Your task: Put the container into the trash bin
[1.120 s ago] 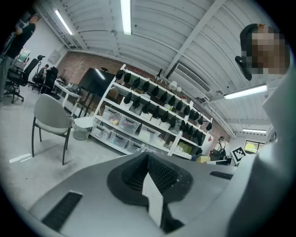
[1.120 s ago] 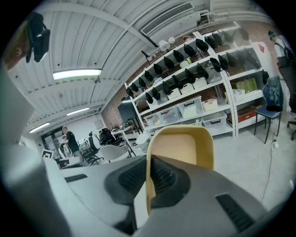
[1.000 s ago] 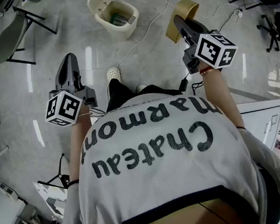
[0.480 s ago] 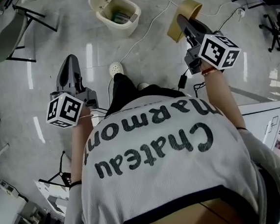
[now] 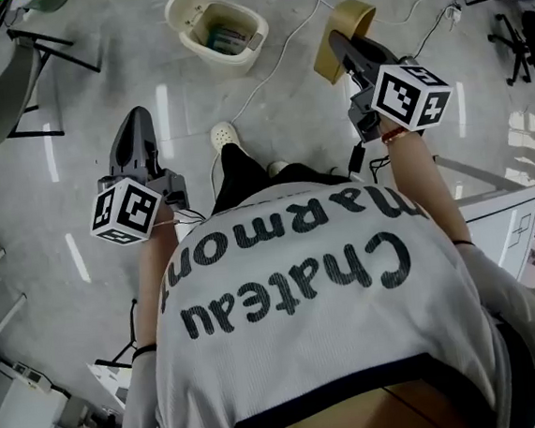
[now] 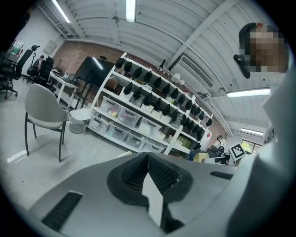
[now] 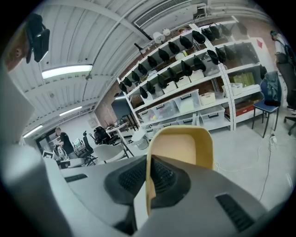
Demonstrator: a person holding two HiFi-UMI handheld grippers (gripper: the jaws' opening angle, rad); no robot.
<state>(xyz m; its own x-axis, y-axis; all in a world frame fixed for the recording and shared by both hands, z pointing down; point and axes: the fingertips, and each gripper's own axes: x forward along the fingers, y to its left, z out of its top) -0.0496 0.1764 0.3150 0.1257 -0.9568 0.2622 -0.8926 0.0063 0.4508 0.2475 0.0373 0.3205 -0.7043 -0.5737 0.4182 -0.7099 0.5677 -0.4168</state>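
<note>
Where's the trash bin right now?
In the head view, the cream plastic trash bin stands on the floor near the top, left of the tan plastic container pinched in the right hand-held gripper.

Container (image 7: pixel 185 143): tan plastic, smooth, matt.
Trash bin (image 5: pixel 207 58): cream plastic, slight sheen.
Floor (image 5: pixel 69 105): polished grey, glossy, streaked with reflections.
Left gripper (image 6: pixel 149 173), right gripper (image 7: pixel 148 178): matt grey plastic shells, black ribbed pads (image 6: pixel 165 174).
T-shirt (image 5: pixel 290 347): fine-ribbed knit cloth.
</note>
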